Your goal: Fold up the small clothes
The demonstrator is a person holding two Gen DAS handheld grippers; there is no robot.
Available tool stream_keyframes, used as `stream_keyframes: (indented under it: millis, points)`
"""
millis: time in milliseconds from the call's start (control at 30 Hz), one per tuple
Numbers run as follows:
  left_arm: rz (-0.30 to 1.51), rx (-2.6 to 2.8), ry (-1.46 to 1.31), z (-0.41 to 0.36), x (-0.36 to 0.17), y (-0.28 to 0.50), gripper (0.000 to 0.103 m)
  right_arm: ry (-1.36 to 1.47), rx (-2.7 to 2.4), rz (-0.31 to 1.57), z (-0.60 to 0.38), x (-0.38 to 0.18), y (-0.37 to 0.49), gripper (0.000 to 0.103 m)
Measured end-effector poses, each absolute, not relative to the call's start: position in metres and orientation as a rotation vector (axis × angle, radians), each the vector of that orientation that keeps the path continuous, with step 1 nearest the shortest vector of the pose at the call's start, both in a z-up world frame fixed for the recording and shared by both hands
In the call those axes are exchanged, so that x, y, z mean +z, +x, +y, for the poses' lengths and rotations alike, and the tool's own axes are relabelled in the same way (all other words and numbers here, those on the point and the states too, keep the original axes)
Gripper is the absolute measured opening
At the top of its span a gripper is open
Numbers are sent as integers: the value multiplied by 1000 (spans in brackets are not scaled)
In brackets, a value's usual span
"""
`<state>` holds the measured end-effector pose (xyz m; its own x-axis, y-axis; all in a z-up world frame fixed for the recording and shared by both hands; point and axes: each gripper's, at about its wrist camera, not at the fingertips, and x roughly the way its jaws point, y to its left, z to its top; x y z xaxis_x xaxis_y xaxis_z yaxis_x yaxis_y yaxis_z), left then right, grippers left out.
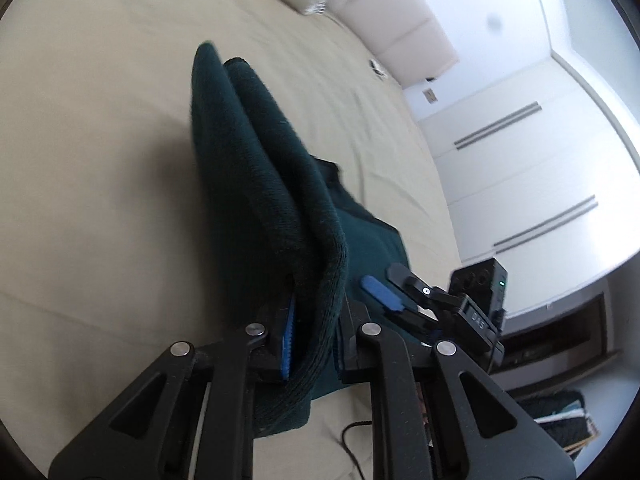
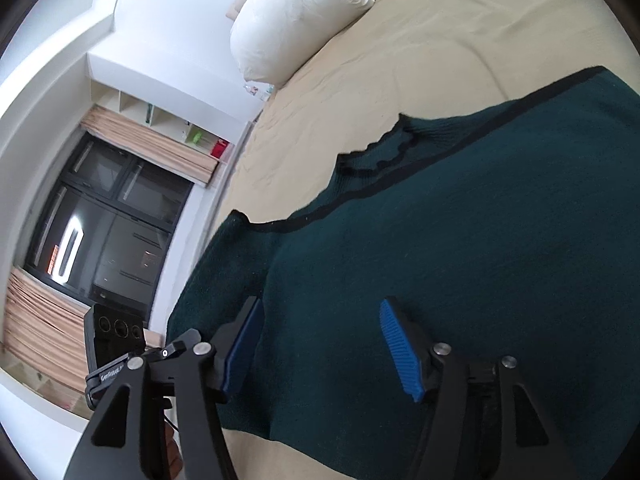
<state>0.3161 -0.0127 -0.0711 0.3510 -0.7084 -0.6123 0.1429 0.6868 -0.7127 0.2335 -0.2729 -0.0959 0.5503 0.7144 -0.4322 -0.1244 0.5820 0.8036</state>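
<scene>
While the dark green sweater (image 2: 460,248) lies across the beige bed (image 2: 400,60), filling the frame's lower right, the left hand-held gripper (image 1: 316,320) is clamped on its lifted edge, and the right hand-held gripper (image 2: 320,344) hangs spread apart over it.

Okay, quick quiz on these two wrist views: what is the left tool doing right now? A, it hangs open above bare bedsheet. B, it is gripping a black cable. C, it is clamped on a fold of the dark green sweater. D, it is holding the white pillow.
C: in the left wrist view the left tool is shut on a raised fold of the dark green sweater, which drapes up between its blue pads above the beige bed.
</scene>
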Motion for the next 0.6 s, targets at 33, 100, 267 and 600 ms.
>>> stream_keyframes:
  millis: [33, 100, 267, 600]
  points:
    - [1079, -616, -599, -27, -67, 317, 13, 842, 580, 846, -282, -97, 235, 69]
    - [1085, -664, -537, -72, -63, 320, 13, 930, 614, 845, -301, -101, 238, 72]
    - [1151, -779, -484, -157, -104, 317, 13, 1074, 600, 822, -350, -112, 246, 86]
    - [1007, -857, -380, -135, -80, 266, 85, 989, 570, 907, -341, -116, 267, 84]
